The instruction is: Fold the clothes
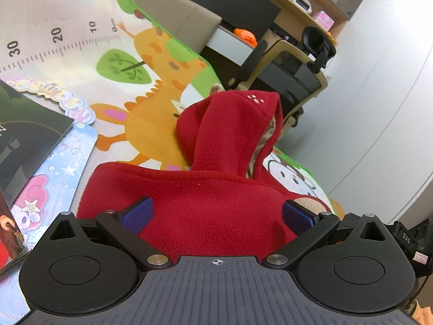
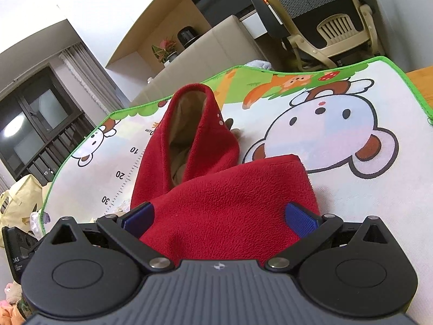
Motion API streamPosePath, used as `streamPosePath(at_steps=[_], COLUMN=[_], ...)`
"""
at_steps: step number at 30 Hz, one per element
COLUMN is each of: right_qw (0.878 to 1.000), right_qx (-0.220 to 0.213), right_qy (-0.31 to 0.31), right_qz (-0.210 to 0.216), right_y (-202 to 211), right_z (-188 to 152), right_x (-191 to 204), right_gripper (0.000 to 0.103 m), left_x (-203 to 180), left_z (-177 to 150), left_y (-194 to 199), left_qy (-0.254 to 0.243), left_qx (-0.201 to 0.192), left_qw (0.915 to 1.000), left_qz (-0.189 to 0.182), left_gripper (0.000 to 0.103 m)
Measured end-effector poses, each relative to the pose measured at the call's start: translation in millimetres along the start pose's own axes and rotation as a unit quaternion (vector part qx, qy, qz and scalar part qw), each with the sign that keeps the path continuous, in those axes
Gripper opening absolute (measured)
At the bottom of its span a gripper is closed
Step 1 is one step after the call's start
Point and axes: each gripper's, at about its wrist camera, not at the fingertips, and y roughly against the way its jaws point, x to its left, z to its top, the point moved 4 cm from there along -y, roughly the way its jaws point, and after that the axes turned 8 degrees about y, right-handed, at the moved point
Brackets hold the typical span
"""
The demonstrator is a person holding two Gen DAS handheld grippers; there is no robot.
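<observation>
A red fleece hooded jacket [image 1: 205,200] lies on a cartoon play mat [image 1: 81,54], its hood [image 1: 230,124] pointing away and showing a tan lining. My left gripper [image 1: 217,215] stands open at the jacket's near edge, blue pads [image 1: 138,214] spread wide with red fleece lying between them. In the right wrist view the same jacket [image 2: 230,203] runs away from me, hood [image 2: 189,124] at the far end. My right gripper [image 2: 219,216] is open too, its pads [image 2: 300,219] wide apart on either side of the folded body.
Glossy cards and a dark booklet [image 1: 29,135] lie on the mat to the left. An office chair [image 1: 292,75] and a desk stand beyond the mat's green edge [image 2: 270,70]. A yellow bag [image 2: 19,203] sits at the left. The monkey picture [image 2: 338,130] marks bare mat.
</observation>
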Motion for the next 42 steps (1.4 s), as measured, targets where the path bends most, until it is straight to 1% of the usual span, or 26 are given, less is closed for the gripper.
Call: streamPosePath(at_steps=[5, 10, 11, 13, 14, 15, 17, 18, 19, 20, 21, 22, 24, 25, 27, 28, 29, 31, 33, 34, 35, 36, 37, 38, 40, 42], right_qw=[1.000, 1.000, 1.000, 1.000, 1.000, 0.999, 0.995, 0.991, 0.986, 0.983, 0.981, 0.980, 0.976, 0.974, 0.970, 0.970, 0.973, 0.980, 0.984, 0.984, 0.984, 0.984, 0.985, 0.987, 0.989, 0.986], right_qx=[-0.003, -0.004, -0.003, 0.011, 0.026, 0.042, 0.086, 0.109, 0.127, 0.134, 0.129, 0.112, 0.076, 0.062, 0.054, 0.057, 0.064, 0.090, 0.120, 0.134, 0.140, 0.141, 0.132, 0.122, 0.087, 0.043], right_qy=[-0.001, -0.001, -0.001, -0.005, -0.003, 0.001, 0.043, 0.067, 0.089, 0.110, 0.131, 0.155, 0.201, 0.216, 0.236, 0.235, 0.221, 0.170, 0.116, 0.095, 0.080, 0.069, 0.070, 0.072, 0.111, 0.158], right_qz=[0.001, 0.001, 0.001, -0.002, -0.010, -0.018, -0.033, -0.045, -0.057, -0.065, -0.060, -0.050, -0.030, -0.028, -0.024, -0.025, -0.030, -0.046, -0.068, -0.075, -0.080, -0.083, -0.082, -0.080, -0.047, 0.003], right_y=[1, 0, -1, -4, -6, -8, -13, -15, -16, -13, -8, -6, 0, -4, -28, -46, -69, -117, -165, -186, -202, -215, -217, -218, -189, -132], right_z=[-1, 0, 0, 2, 4, 6, 10, 11, 14, 20, 28, 41, 66, 79, 102, 112, 121, 134, 140, 139, 139, 138, 140, 142, 146, 147], right_x=[0, 0, 0, -1, 0, 1, 9, 14, 21, 31, 43, 58, 90, 103, 122, 127, 127, 118, 101, 91, 83, 77, 79, 81, 108, 147], right_gripper=[0.103, 0.103, 0.103, 0.103, 0.103, 0.103, 0.103, 0.103, 0.103, 0.103, 0.103, 0.103, 0.103, 0.103, 0.102, 0.097, 0.093, 0.080, 0.072, 0.060, 0.047, 0.022, 0.009, 0.008, 0.008, 0.008], left_x=[2, 1, 1, -8, -16, -26, -48, -55, -59, -60, -57, -53, -50, -52, -55, -55, -55, -52, -49, -49, -47, -45, -42, -39, -33, -27], left_z=[0, 0, 0, 2, 2, 2, -5, -11, -19, -26, -33, -39, -47, -50, -55, -57, -58, -57, -55, -54, -53, -51, -48, -44, -37, -32], left_y=[3, 3, 4, 9, 17, 28, 47, 49, 48, 44, 36, 29, 23, 23, 24, 25, 26, 28, 29, 28, 29, 31, 35, 39, 52, 62], left_qy=[0.008, 0.008, 0.010, 0.007, 0.002, -0.006, -0.033, -0.047, -0.060, -0.071, -0.078, -0.088, -0.116, -0.130, -0.147, -0.154, -0.157, -0.148, -0.136, -0.131, -0.125, -0.114, -0.100, -0.084, -0.052, -0.035], left_qx=[-0.005, -0.010, -0.014, -0.025, -0.033, -0.041, -0.035, -0.021, -0.003, 0.015, 0.032, 0.035, 0.019, 0.014, 0.006, 0.003, 0.000, -0.003, -0.003, -0.003, -0.002, 0.000, 0.002, 0.004, 0.006, 0.006], left_qw=[0.9999, 0.9999, 0.9998, 0.9989, 0.9980, 0.9981, 0.9986, 0.9977, 0.9970, 0.9963, 0.9958, 0.9950, 0.9926, 0.9911, 0.9889, 0.9879, 0.9875, 0.9886, 0.9898, 0.9903, 0.9908, 0.9917, 0.9929, 0.9938, 0.9948, 0.9952], left_qz=[-0.007, -0.001, 0.005, 0.040, 0.053, 0.046, -0.024, -0.044, -0.048, -0.047, -0.036, -0.030, -0.030, -0.026, -0.017, -0.017, -0.019, -0.030, -0.041, -0.046, -0.052, -0.059, -0.065, -0.073, -0.088, -0.091], left_gripper=[0.103, 0.103, 0.103, 0.103, 0.103, 0.103, 0.103, 0.103, 0.103, 0.103, 0.103, 0.103, 0.103, 0.103, 0.103, 0.103, 0.103, 0.103, 0.103, 0.103, 0.103, 0.103, 0.103, 0.103, 0.103, 0.103])
